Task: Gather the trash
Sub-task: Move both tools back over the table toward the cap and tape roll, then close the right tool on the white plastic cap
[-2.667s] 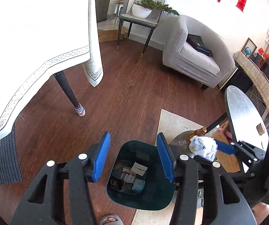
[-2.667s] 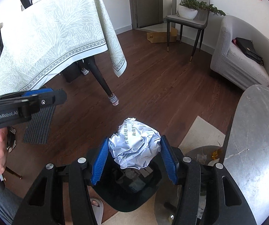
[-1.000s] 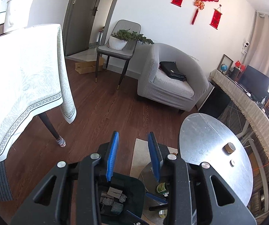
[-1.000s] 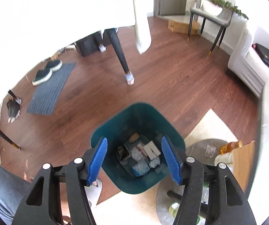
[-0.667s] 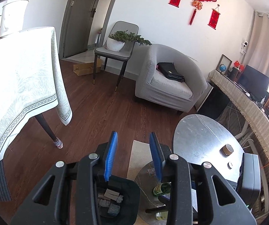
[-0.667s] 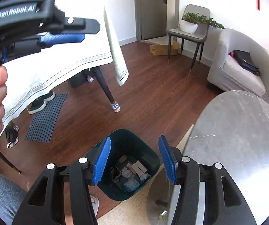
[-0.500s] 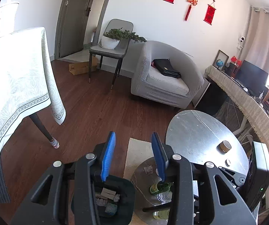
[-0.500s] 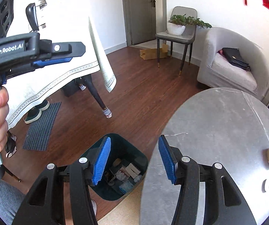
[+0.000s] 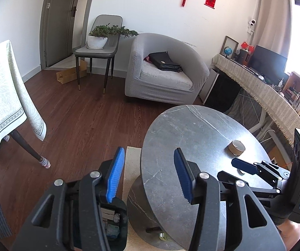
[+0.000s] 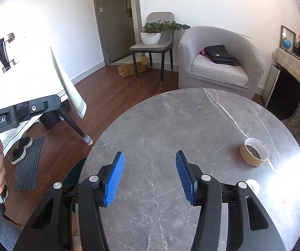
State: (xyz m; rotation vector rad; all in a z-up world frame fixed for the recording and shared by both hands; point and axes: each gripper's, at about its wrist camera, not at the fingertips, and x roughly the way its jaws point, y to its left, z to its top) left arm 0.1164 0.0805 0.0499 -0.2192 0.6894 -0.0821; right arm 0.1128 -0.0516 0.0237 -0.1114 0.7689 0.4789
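A dark green trash bin [image 9: 114, 226] with several scraps inside stands on the floor beside the round grey marble table [image 9: 191, 138]; only its edge [image 10: 74, 171] shows in the right wrist view. My left gripper [image 9: 147, 173] is open and empty, held above the bin and the table's left edge. My right gripper [image 10: 150, 177] is open and empty, held over the table top [image 10: 181, 121]. A brown tape roll [image 10: 254, 151] and a small white cap [image 10: 253, 185] lie on the table at the right; the roll also shows in the left wrist view [image 9: 236, 146].
A grey armchair [image 9: 162, 71] with a black bag stands behind the table. A chair with a potted plant [image 9: 99, 39] is by the door. A cloth-covered dining table [image 9: 1, 96] is at the left. A beige rug [image 9: 132, 167] lies under the round table.
The crumpled paper ball left my right gripper and went into the bin. Both grippers have risen from the bin to above the round table top, and the left jaws have opened wider.
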